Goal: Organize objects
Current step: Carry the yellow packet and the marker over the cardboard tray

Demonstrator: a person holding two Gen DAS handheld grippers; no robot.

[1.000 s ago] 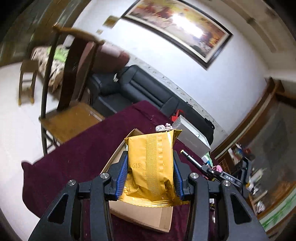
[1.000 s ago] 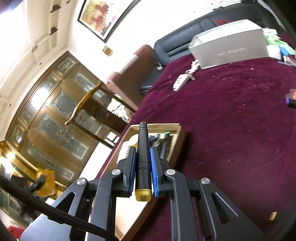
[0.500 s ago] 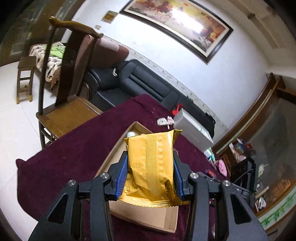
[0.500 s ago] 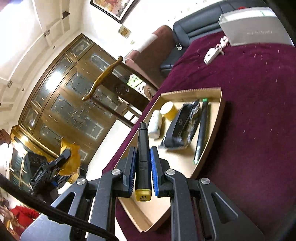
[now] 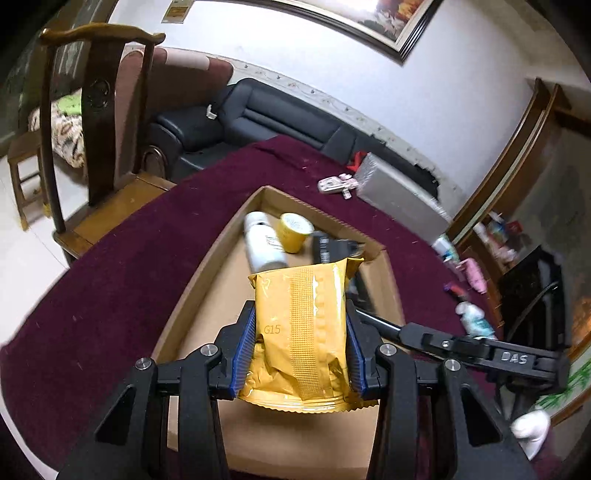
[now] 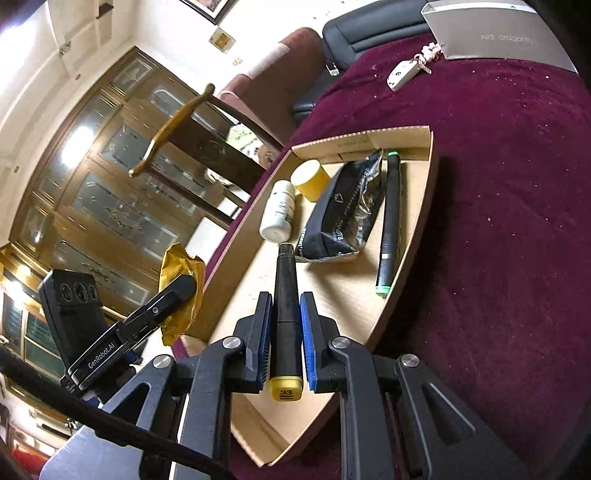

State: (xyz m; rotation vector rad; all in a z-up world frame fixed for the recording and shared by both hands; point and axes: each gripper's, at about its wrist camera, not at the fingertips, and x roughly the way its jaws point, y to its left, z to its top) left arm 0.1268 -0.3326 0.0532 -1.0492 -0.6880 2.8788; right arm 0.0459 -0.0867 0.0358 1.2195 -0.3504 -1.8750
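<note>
My left gripper [image 5: 300, 325] is shut on a yellow snack packet [image 5: 301, 332] and holds it over the near part of a shallow cardboard tray [image 5: 207, 273]. My right gripper [image 6: 286, 306] is shut on a black marker [image 6: 286, 306] with a yellow end cap, above the tray [image 6: 421, 221]. The tray holds a white bottle [image 6: 279, 210], a yellow cup [image 6: 310, 179], a black pouch [image 6: 341, 214] and a black marker with green ends [image 6: 389, 221]. The left gripper with its packet [image 6: 179, 288] shows at the left of the right wrist view.
The tray lies on a table under a dark red cloth [image 6: 498, 221]. A grey box [image 6: 495, 33] and a white key fob [image 6: 404, 72] lie at the far side. A wooden chair [image 5: 96, 140] stands by the table's left edge. Small bottles [image 5: 472, 317] lie at the right.
Both grippers have moved forward and down toward the tray, which now looks larger with its contents in plain view. Both grips are unchanged.
</note>
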